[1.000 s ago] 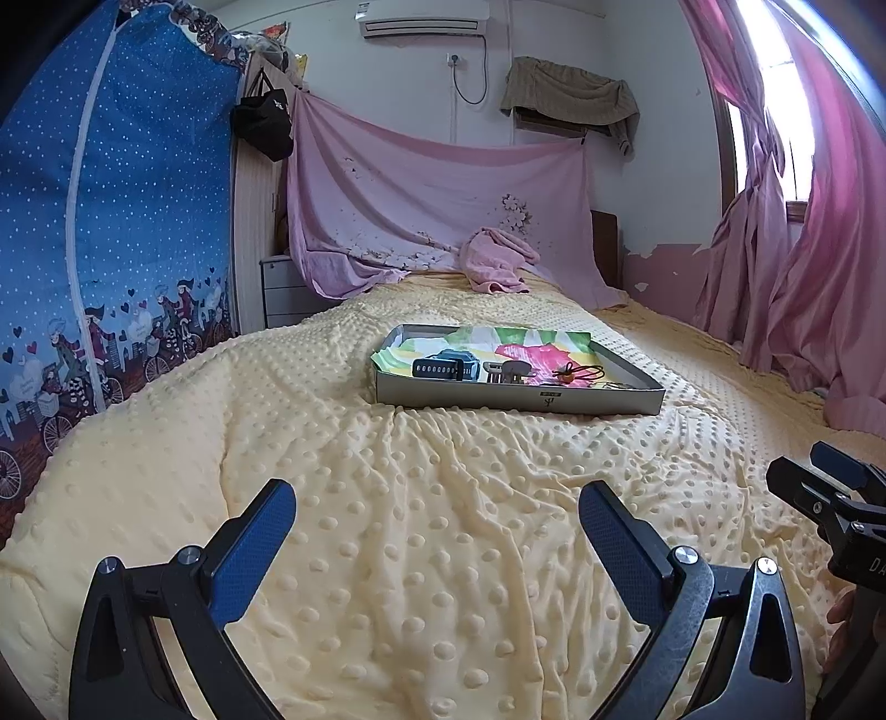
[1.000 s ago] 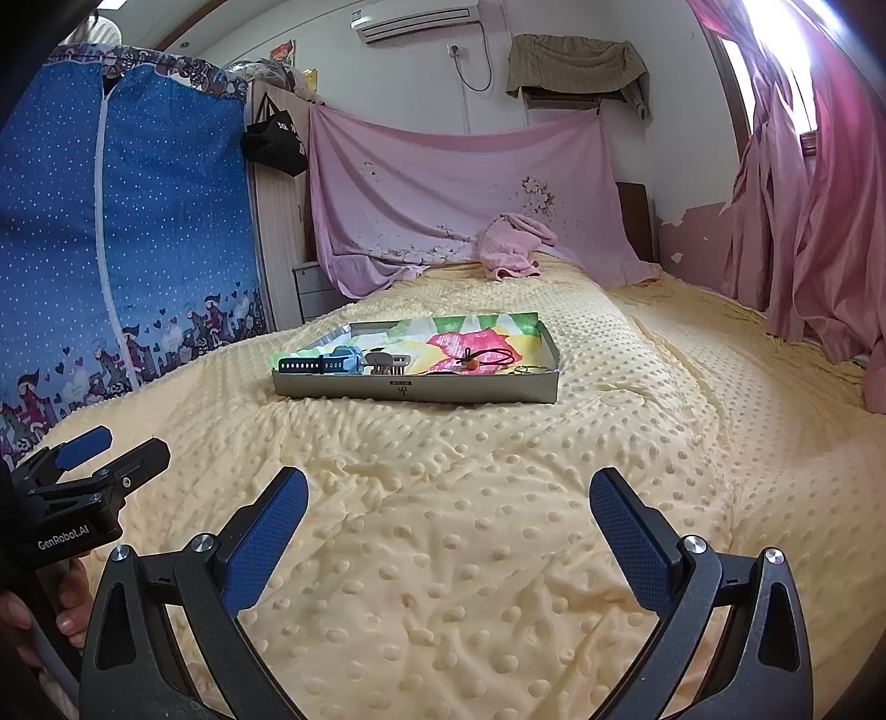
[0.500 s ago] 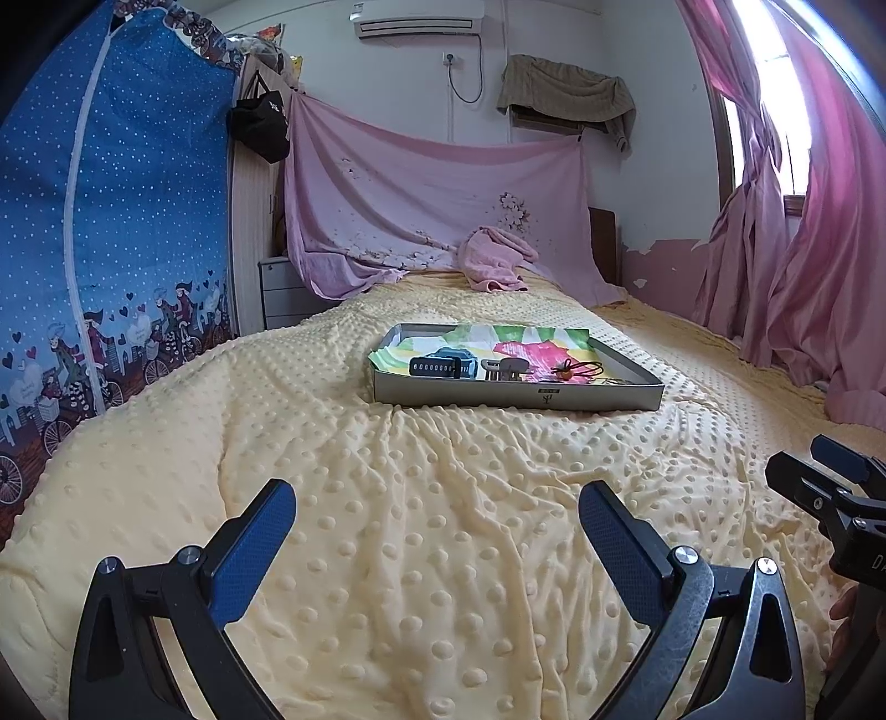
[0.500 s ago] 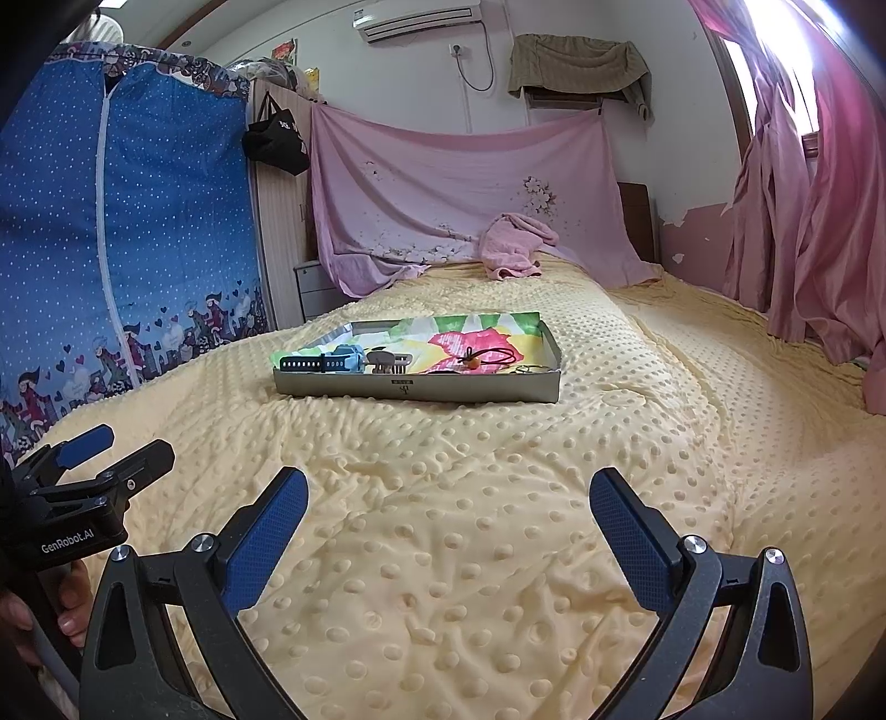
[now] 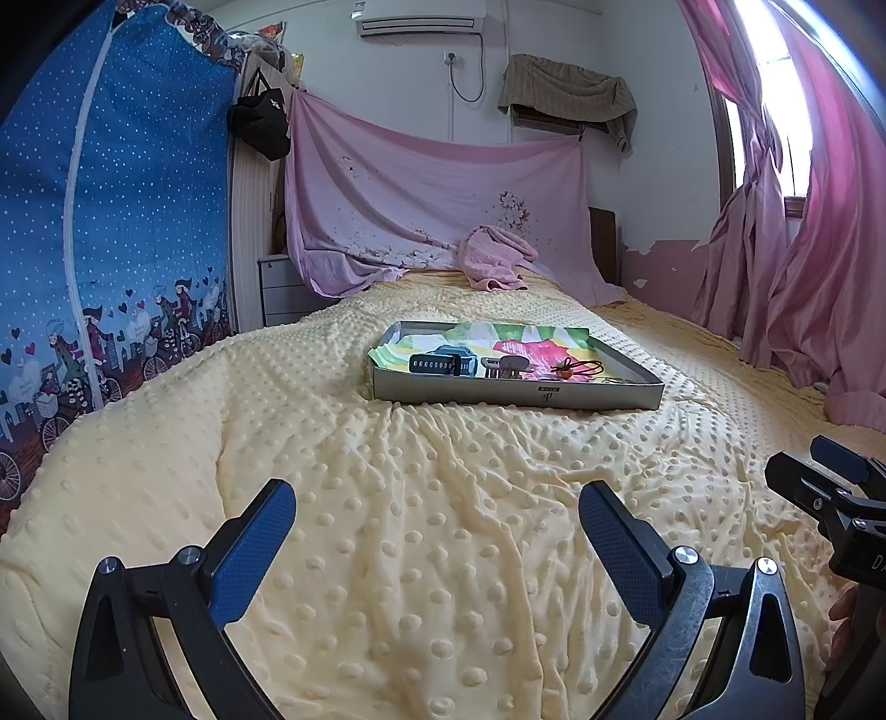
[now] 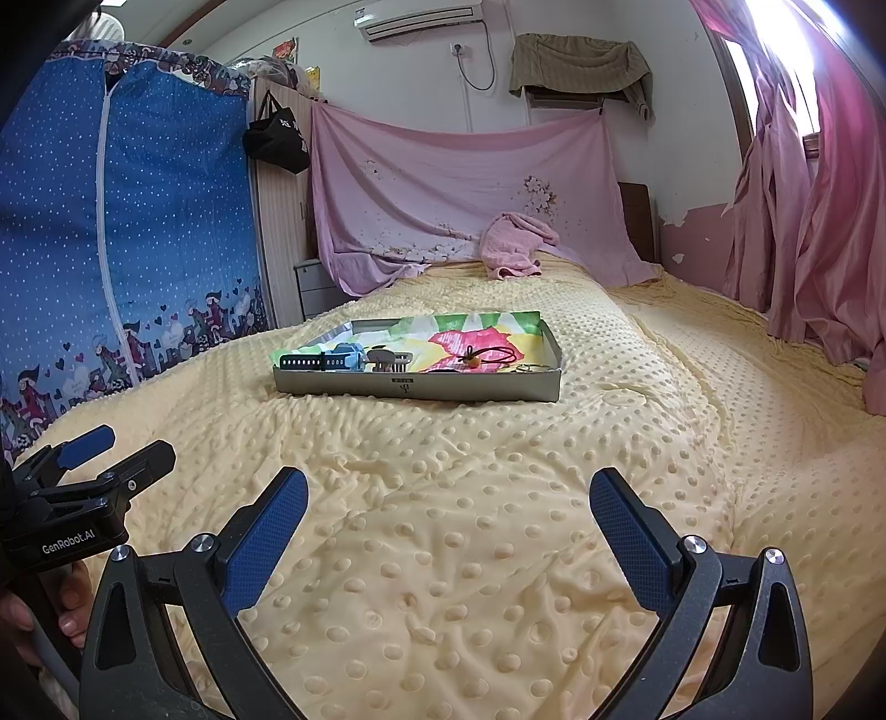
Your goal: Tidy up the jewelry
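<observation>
Dimpled yellow blanket (image 5: 443, 554) bears a shallow rectangular tray (image 5: 515, 394); both grippers' jaws spread.

Yellow dotted blanket (image 5: 432, 531) covers the bed, wrinkled, fills the lower frame. Blue polka-dot wardrobe (image 5: 122, 232) at 9 o'clock, cartoon cyclists along its lower edge. Black bag (image 5: 260, 124) hangs at 11 o'clock beside the wardrobe. Grey drawers (image 5: 279, 291) below the bag. Pink sheet (image 5: 437, 205) draped across the wall at 12 o'clock, its hem on the bed. Pink towel (image 5: 495, 257) bunched at the bed head, touching the sheet. AC unit (image 5: 421, 16) top centre, cord (image 5: 468, 72) hanging under it. Olive cloth (image 5: 565, 88) slung on a shelf at 1 o'clock. Pink curtains (image 5: 803, 249) at 3 o'clock, bright window behind.
</observation>
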